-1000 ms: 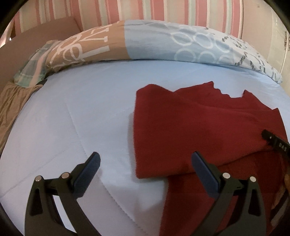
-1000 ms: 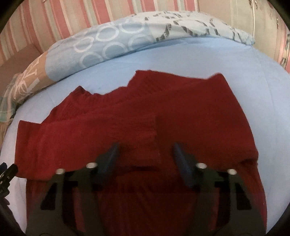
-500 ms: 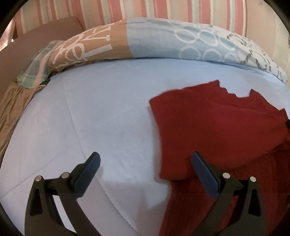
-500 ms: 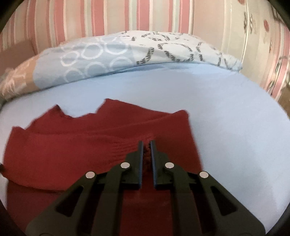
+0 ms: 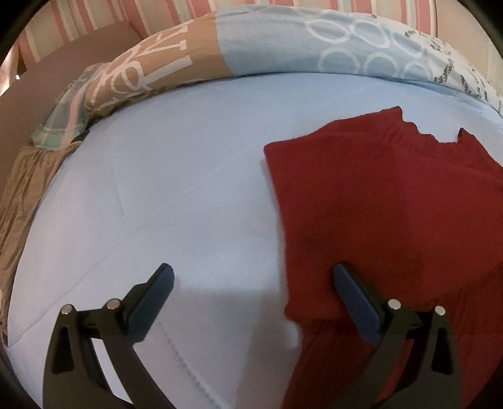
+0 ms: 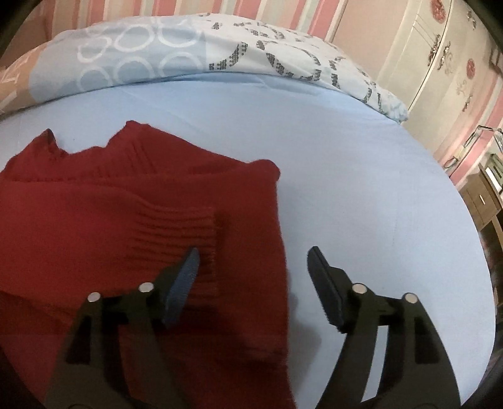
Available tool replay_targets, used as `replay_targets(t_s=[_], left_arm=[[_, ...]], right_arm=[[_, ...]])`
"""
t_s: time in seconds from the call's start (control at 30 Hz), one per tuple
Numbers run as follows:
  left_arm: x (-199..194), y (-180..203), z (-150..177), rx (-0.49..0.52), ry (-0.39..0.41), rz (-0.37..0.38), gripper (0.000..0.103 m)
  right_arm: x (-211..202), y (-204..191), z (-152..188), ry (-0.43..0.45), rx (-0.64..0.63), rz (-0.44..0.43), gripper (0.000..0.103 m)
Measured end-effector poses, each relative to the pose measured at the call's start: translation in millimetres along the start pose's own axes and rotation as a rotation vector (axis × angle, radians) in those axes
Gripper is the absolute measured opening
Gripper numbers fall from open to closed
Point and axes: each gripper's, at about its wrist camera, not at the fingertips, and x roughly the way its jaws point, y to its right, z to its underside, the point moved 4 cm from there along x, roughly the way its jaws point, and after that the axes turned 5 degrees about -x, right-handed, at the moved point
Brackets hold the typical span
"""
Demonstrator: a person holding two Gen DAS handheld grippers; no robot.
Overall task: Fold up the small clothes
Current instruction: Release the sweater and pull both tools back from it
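A dark red knitted sweater [image 5: 377, 195] lies flat on the light blue bed sheet [image 5: 188, 195], with a sleeve folded across its body. In the right wrist view the sweater [image 6: 94, 220] fills the left half, and the ribbed cuff [image 6: 182, 232] of the folded sleeve lies on top. My left gripper [image 5: 251, 280] is open and empty, straddling the sweater's left edge. My right gripper [image 6: 253, 261] is open and empty, straddling the sweater's right edge just in front of the cuff.
A patterned blue, tan and white duvet [image 5: 251, 47] lies rolled along the far side of the bed. A striped pink wall [image 6: 283, 12] stands behind it. Wooden furniture [image 6: 484, 195] stands off the bed's right edge.
My right gripper was shut on the sleeve cuff half a second ago and has opened and let it go, shifting right. The left gripper view has shifted left, staying open.
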Motion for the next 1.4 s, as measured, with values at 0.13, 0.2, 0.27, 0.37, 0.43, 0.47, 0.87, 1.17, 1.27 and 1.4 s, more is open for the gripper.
replay_targets(t_s=[0.13,0.2,0.27,0.37,0.43,0.47,0.87,1.17,1.27,1.4], left_arm=[[-24,-13,11,-0.009,0.015,0.016,0.101],[-44,-19,22,0.005,0.031,0.026,0.101],[-69,-23,43,0.015,0.048,0.053,0.101],[-113,-34,83,0.018,0.086,0.073,0.101],[-136,-40,105,0.007,0.103,0.084,0.101],[-147,-42,116,0.0,0.115,0.083,0.101],[-228,-78,214,-0.159,0.254,0.05,0.101],[-223,-92,262,-0.252,0.273,0.106,0.101],[-214,-86,273,-0.213,0.261,0.096,0.101],[-214,-80,281,-0.184,0.265,0.109,0.101]], right_arm=[[-17,20,11,-0.004,0.001,0.025,0.078],[-34,27,24,0.016,0.008,-0.004,0.078],[-60,32,46,0.033,-0.009,-0.047,0.078],[-107,29,81,0.096,-0.1,-0.083,0.079],[-136,28,104,0.139,-0.154,-0.086,0.081],[-149,29,115,0.154,-0.173,-0.098,0.081],[-233,55,211,0.169,-0.017,-0.273,0.082],[-233,50,269,0.154,0.008,-0.298,0.078],[-225,43,279,0.13,-0.005,-0.293,0.071],[-219,37,291,0.106,0.008,-0.313,0.066]])
